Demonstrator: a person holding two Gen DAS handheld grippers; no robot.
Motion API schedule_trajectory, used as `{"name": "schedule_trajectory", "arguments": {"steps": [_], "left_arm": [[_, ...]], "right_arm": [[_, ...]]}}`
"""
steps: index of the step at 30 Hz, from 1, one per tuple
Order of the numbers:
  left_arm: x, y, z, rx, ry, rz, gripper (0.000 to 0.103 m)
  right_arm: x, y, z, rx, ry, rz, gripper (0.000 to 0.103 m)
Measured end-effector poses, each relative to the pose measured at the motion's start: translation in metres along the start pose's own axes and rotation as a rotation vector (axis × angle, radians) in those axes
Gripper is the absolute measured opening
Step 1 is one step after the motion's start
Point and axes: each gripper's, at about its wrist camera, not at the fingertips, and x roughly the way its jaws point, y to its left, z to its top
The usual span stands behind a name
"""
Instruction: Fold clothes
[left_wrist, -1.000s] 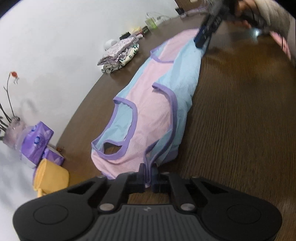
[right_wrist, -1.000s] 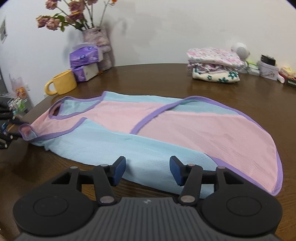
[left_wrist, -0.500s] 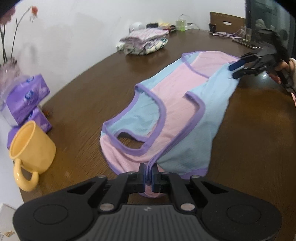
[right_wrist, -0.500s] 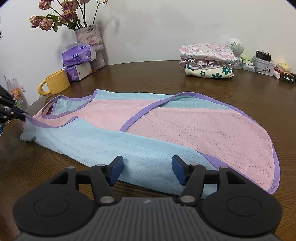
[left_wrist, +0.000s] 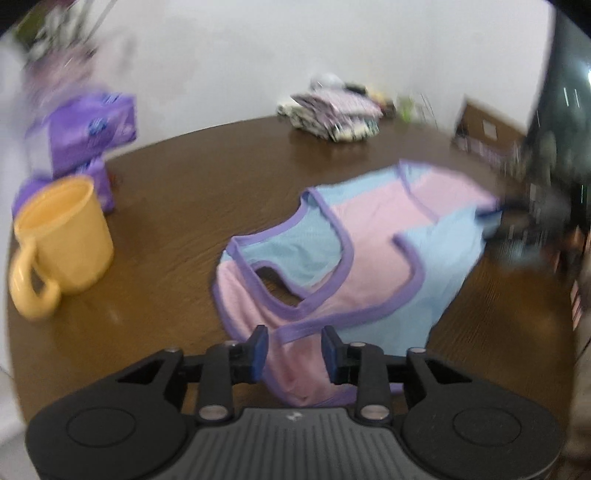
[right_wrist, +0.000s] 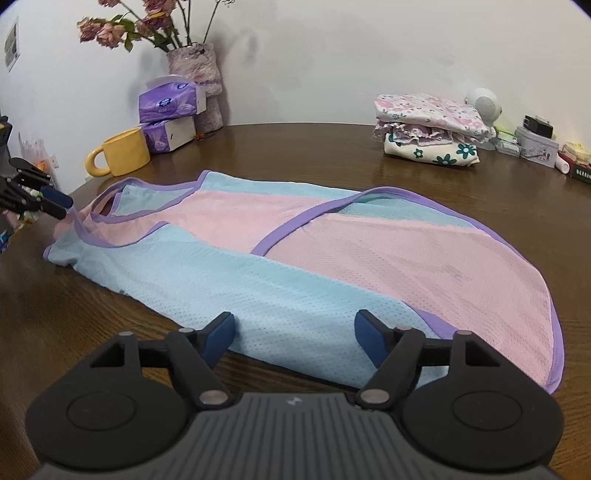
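A sleeveless top (right_wrist: 280, 254) in pink and light blue mesh with purple trim lies folded lengthwise on the brown table (right_wrist: 295, 147). In the left wrist view its shoulder end (left_wrist: 295, 365) bunches between the fingers of my left gripper (left_wrist: 294, 352). Those jaws are opening, and the pads stand apart from the cloth. The right wrist view shows the same gripper (right_wrist: 55, 205) at the far left, at the strap. My right gripper (right_wrist: 295, 332) hangs over the blue hem edge, its jaws opening wide with nothing pinched. It appears blurred (left_wrist: 496, 221) in the left wrist view.
A yellow mug (right_wrist: 122, 153) and purple tissue packs (right_wrist: 170, 107) stand at the back left beside a vase of flowers (right_wrist: 195, 85). A stack of folded floral clothes (right_wrist: 428, 129) and several small boxes (right_wrist: 535, 144) sit at the back right.
My left gripper rolled upright, moved along the table and went from shut on the shoulder strap to apart. The right gripper's jaws spread wider while it stayed in place.
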Motion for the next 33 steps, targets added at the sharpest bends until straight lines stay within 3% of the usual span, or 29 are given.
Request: {"name": "schedule_trajectory", "arguments": {"steps": [5, 9, 11, 21, 26, 29, 33], "left_arm": [[0.009, 0.002, -0.010, -0.151, -0.022, 0.023, 0.031], [0.014, 0.007, -0.016, -0.271, 0.004, 0.075, 0.004], [0.011, 0.014, -0.017, -0.329, 0.006, 0.048, 0.002], [0.015, -0.012, -0.010, -0.138, 0.088, 0.251, 0.001], [0.004, -0.038, -0.009, -0.084, 0.006, 0.394, 0.023], [-0.004, -0.071, -0.007, 0.000, -0.071, 0.415, 0.031], [0.014, -0.118, 0.003, 0.046, -0.115, 0.267, 0.030]], "right_arm": [[0.000, 0.001, -0.001, -0.011, -0.001, -0.001, 0.075], [0.000, -0.001, 0.000, 0.001, -0.001, 0.006, 0.075], [0.000, 0.000, 0.000, -0.006, 0.002, 0.004, 0.076], [0.001, 0.007, -0.001, -0.060, 0.011, -0.018, 0.076], [-0.004, 0.007, -0.002, -0.072, 0.007, 0.001, 0.076], [-0.013, 0.006, 0.001, -0.064, -0.031, 0.026, 0.076], [-0.018, 0.007, 0.014, 0.001, -0.092, 0.124, 0.075]]}}
